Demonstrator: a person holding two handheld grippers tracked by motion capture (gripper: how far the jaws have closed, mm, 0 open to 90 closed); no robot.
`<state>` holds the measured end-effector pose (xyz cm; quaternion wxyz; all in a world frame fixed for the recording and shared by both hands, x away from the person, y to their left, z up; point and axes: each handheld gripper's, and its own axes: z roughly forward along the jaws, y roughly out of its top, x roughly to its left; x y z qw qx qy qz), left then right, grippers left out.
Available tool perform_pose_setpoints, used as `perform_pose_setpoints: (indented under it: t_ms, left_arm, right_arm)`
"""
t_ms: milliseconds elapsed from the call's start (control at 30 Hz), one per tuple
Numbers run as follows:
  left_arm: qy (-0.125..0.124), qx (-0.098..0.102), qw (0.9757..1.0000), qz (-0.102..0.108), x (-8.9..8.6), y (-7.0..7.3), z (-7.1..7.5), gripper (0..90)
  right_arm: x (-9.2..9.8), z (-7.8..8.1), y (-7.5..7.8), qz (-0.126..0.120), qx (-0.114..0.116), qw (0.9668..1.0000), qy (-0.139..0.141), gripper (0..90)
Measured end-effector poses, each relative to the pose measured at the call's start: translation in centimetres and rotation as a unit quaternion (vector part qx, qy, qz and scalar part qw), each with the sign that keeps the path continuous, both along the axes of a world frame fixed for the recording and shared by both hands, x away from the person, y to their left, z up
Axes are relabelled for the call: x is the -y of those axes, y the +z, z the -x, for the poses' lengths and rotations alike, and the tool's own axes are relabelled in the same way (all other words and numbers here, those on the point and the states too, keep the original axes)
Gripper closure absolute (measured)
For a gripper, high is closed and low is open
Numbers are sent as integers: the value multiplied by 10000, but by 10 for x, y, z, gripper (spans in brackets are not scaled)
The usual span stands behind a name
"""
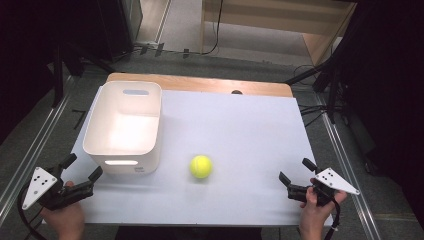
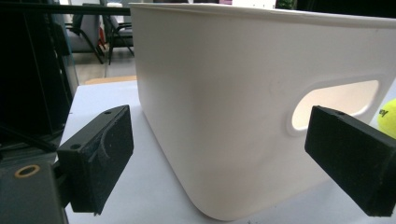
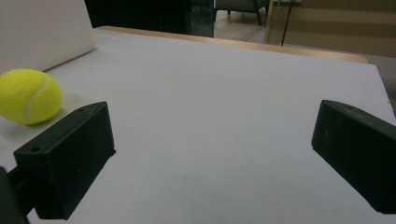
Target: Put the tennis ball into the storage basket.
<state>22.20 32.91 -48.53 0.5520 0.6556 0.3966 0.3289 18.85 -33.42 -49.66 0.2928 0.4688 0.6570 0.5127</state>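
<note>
Flanking the tennis ball (image 1: pixel 201 166) on open table (image 1: pixel 240 130); both grippers' fingers released, near front edge.

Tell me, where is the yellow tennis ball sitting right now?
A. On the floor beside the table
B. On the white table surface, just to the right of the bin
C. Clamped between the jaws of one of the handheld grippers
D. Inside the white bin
B: the tennis ball rests on the bare table, next to the white bin, with both grippers open and away from it.
</note>
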Motion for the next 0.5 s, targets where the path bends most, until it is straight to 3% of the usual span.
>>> perform_pose_setpoints:
  t_ms: [100, 500]
  left_arm:
    - [-49, -2, 10000, -71, 1, 0, 1, 79]
    - [-51, -36, 10000, -54, 1, 0, 0, 79]
  right_arm:
    - [-6, -2, 4, -77, 13, 9999, 104, 0]
    - [-29, -16, 12, 141, -191, 9990, 379, 0]
